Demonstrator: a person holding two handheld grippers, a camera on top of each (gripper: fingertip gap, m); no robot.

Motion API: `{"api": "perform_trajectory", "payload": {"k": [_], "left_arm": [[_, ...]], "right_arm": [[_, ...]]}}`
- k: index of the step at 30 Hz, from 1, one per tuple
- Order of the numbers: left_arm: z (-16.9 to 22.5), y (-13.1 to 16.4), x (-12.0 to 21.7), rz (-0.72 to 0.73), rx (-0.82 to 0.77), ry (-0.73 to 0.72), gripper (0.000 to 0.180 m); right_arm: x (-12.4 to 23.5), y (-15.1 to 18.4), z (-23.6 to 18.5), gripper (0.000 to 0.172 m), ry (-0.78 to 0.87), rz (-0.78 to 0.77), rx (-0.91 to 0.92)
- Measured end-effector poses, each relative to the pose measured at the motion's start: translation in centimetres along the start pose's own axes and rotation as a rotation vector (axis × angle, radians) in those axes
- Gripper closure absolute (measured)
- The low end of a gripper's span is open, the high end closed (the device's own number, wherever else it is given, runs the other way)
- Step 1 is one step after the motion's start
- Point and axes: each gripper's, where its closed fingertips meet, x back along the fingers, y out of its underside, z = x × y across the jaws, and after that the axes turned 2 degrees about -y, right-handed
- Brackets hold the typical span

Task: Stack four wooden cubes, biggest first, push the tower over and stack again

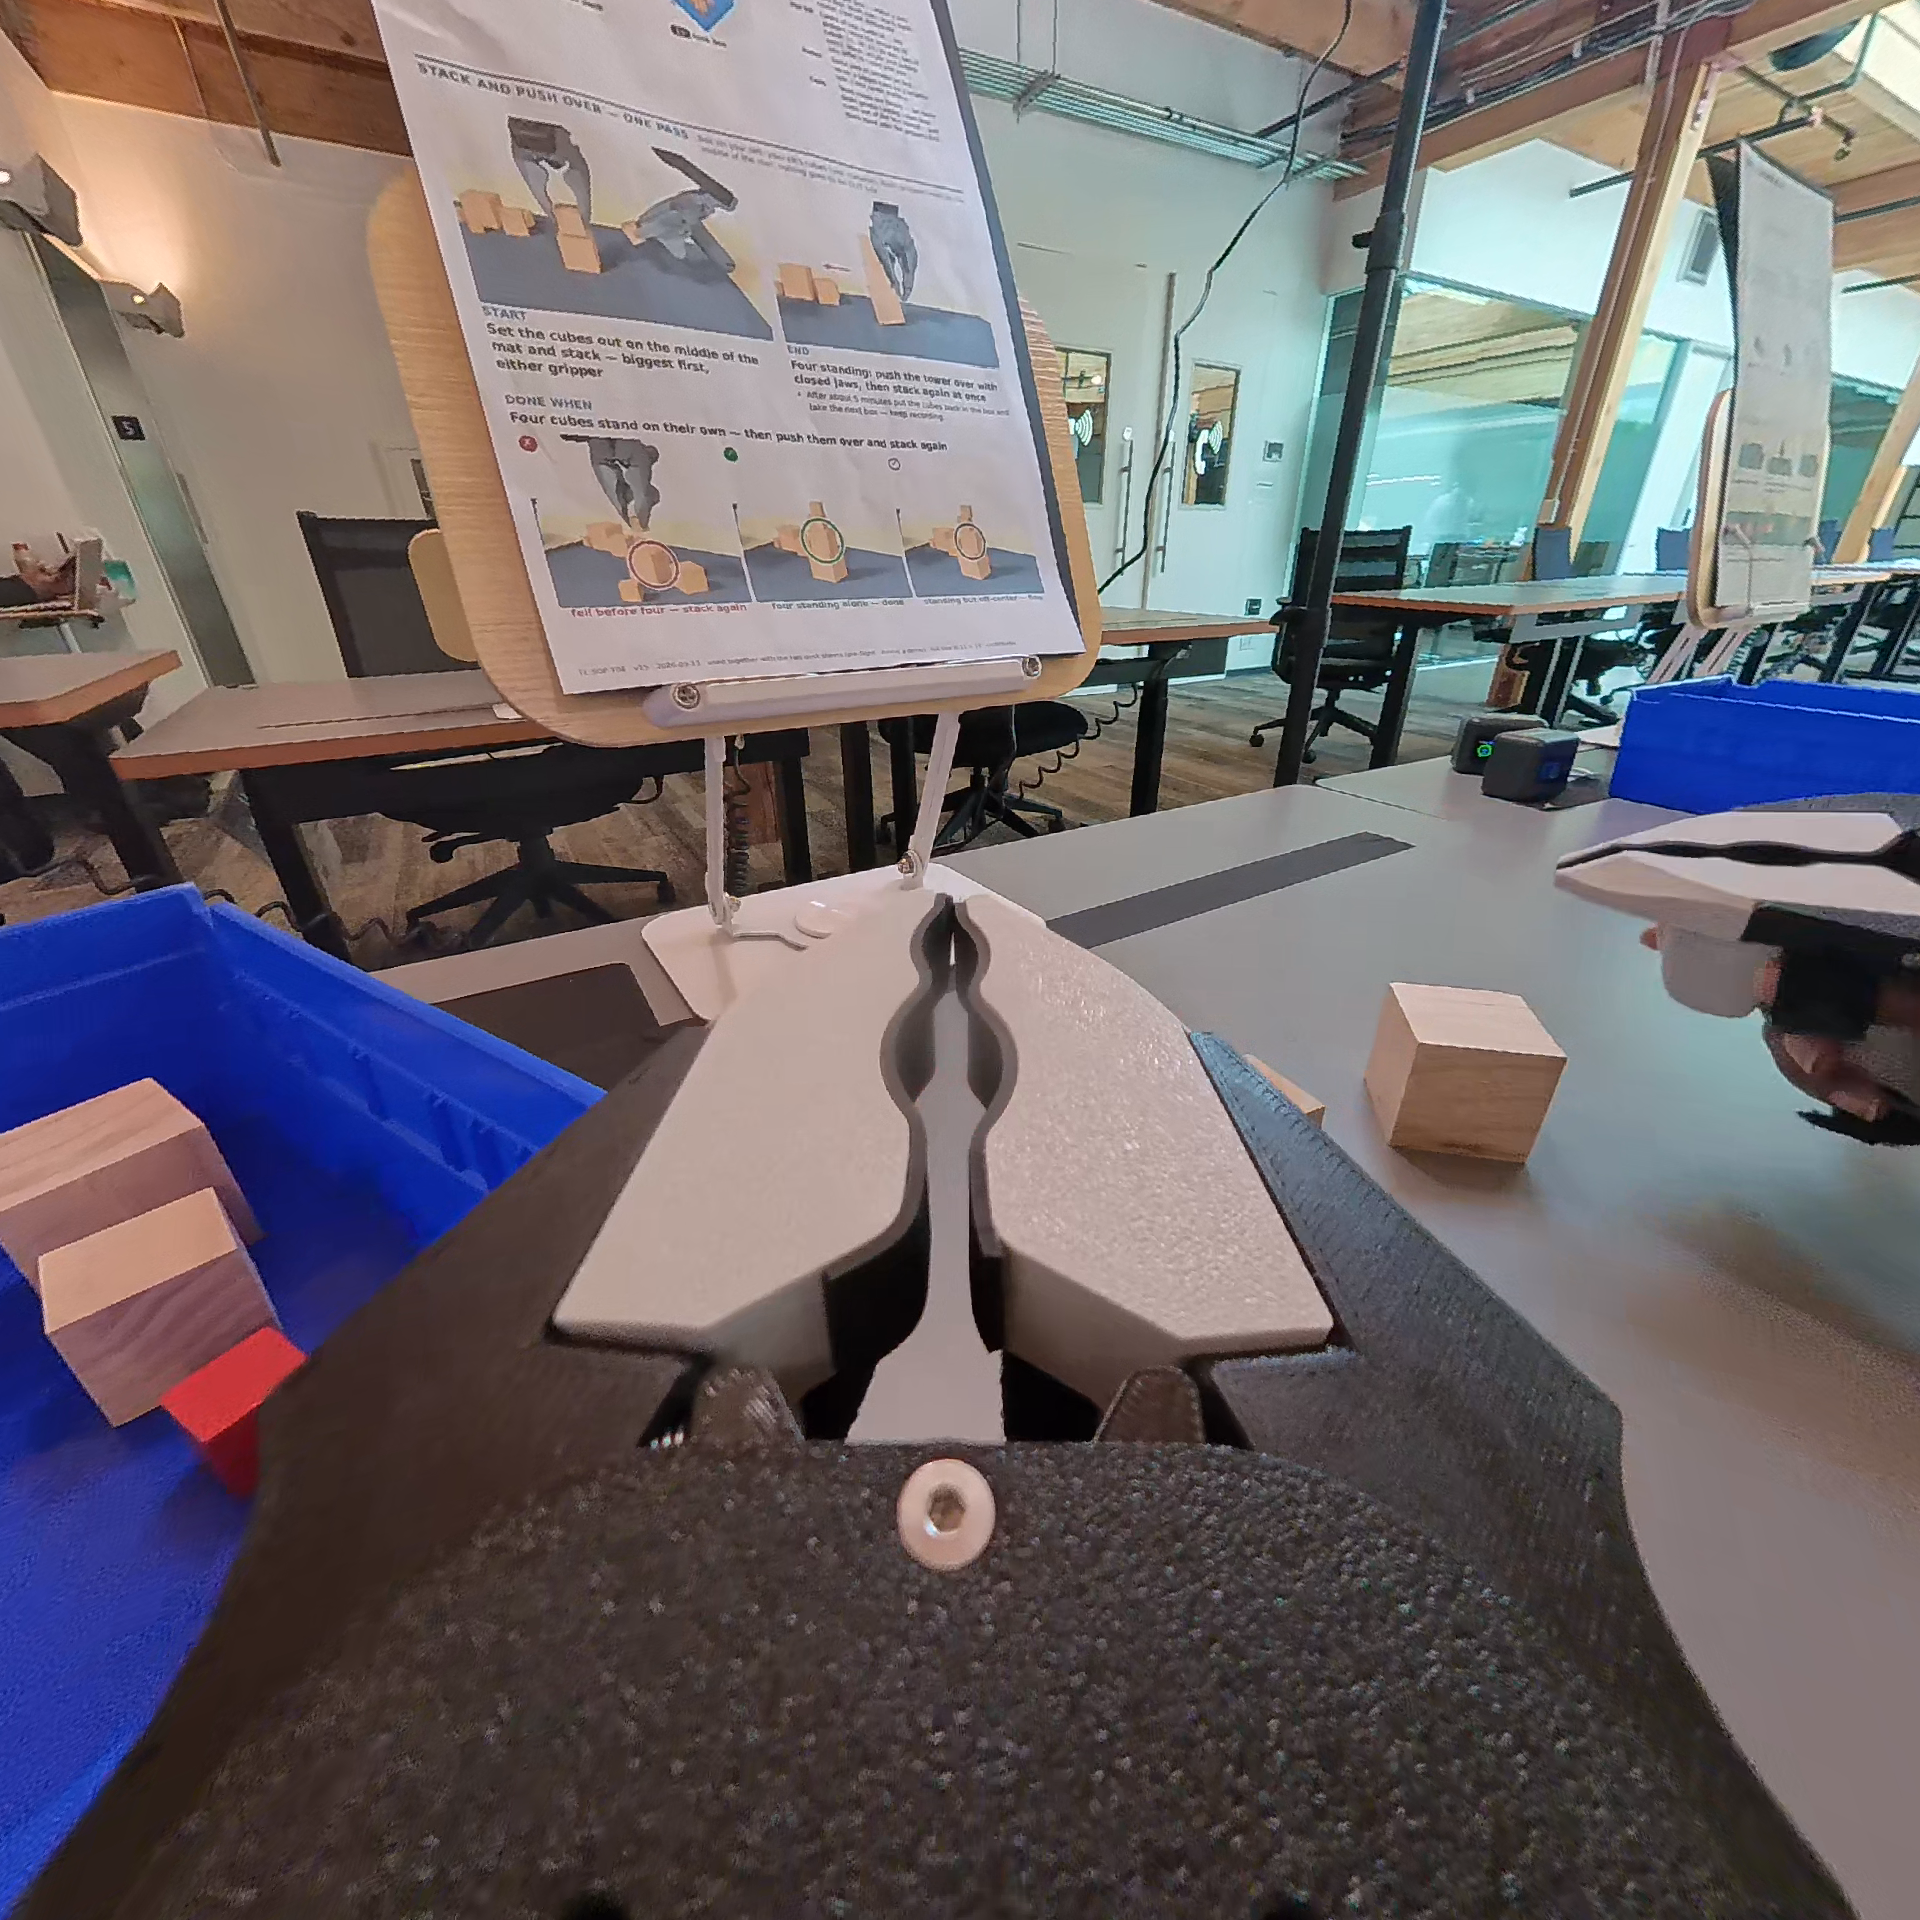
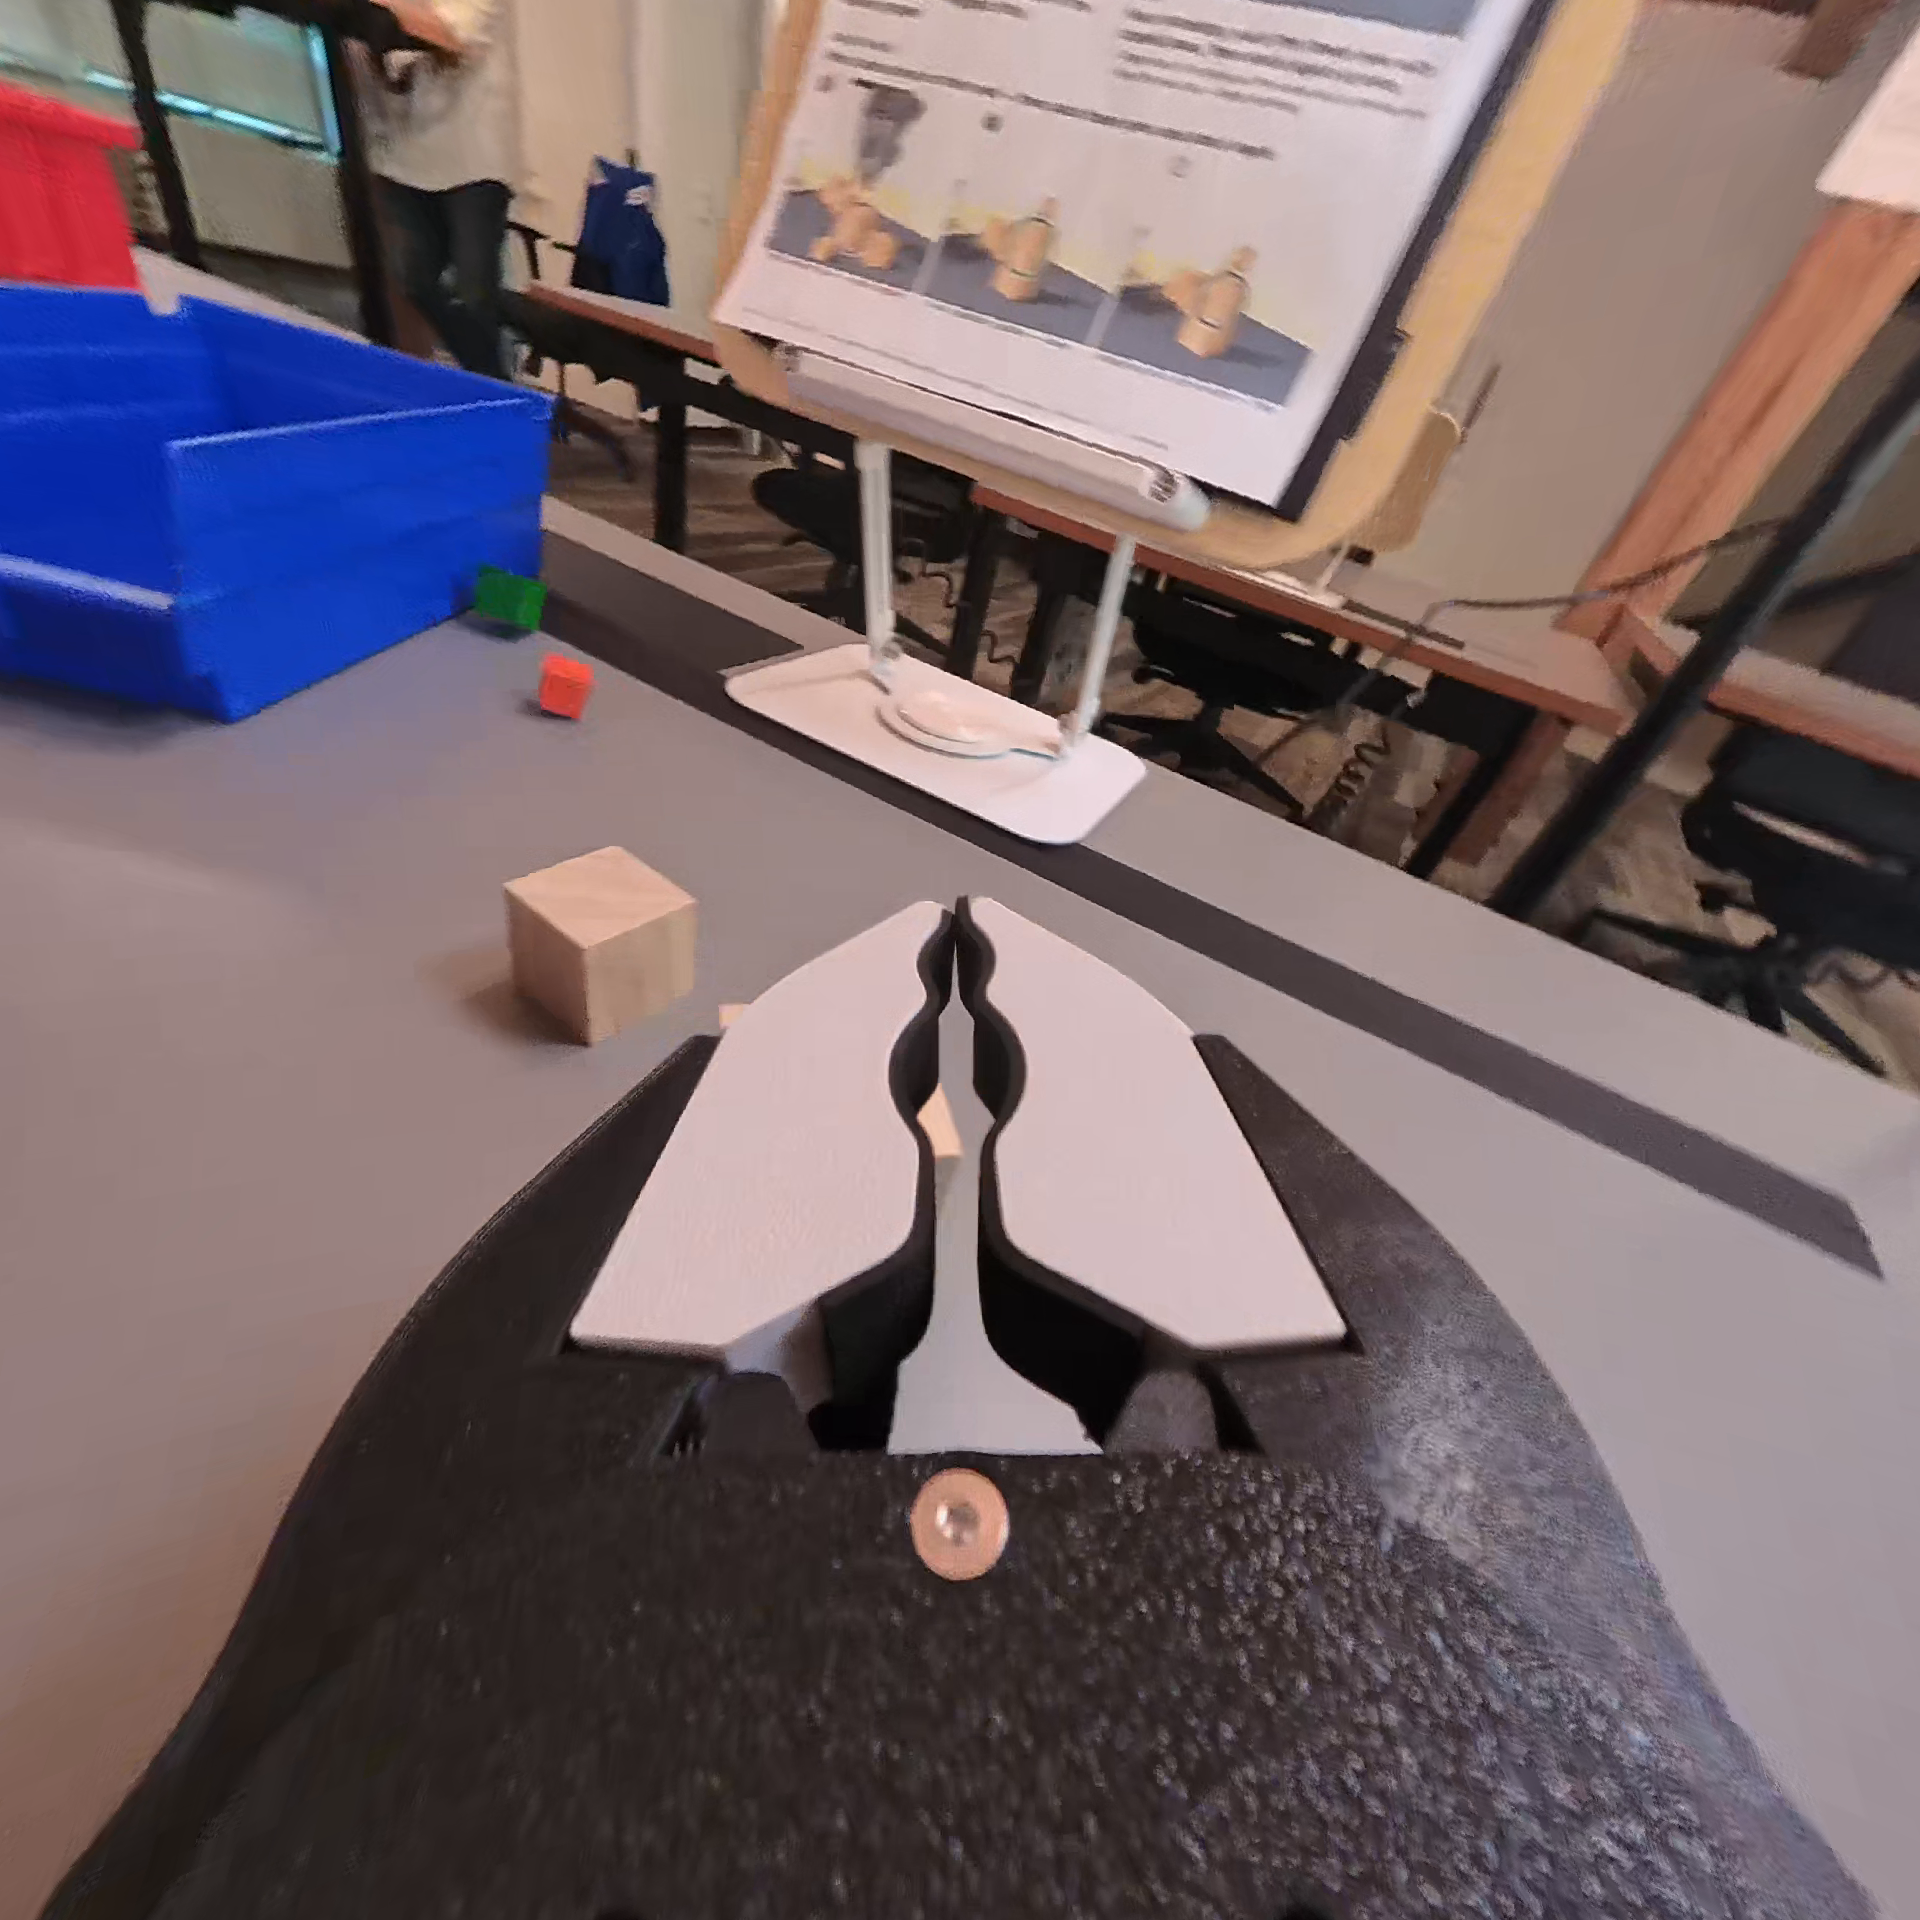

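Your left claw (image 1: 954, 914) has pale, finely grained matt plastic fingers (image 1: 790, 1143) set in a rough, pebbled black body, with one shiny metal screw (image 1: 945, 1512). The cube (image 1: 1460, 1070) near you is bare, unvarnished wood. The bin (image 1: 343, 1049) is glossy blue plastic. The table (image 1: 1714, 1403) looks smooth, matt grey.

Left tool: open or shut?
Shut. The left tool has its fingertips meeting at the front, nothing between them, above the grey table.
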Motion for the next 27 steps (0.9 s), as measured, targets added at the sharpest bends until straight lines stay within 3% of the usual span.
{"api": "perform_trajectory", "payload": {"k": [14, 27], "left_arm": [[-0.7, 0.1, 0.1, -0.005, 0.008, -0.029, 0.18], [-1.2, 0.2, 0.2, -0.012, 0.025, -0.048, 0.18]], "right_arm": [[0.8, 0.5, 2.3, 0.167, 0.061, -0.014, -0.098], [0.2, 2.7, 0.0, 0.117, -0.119, -0.164, -0.142]]}}
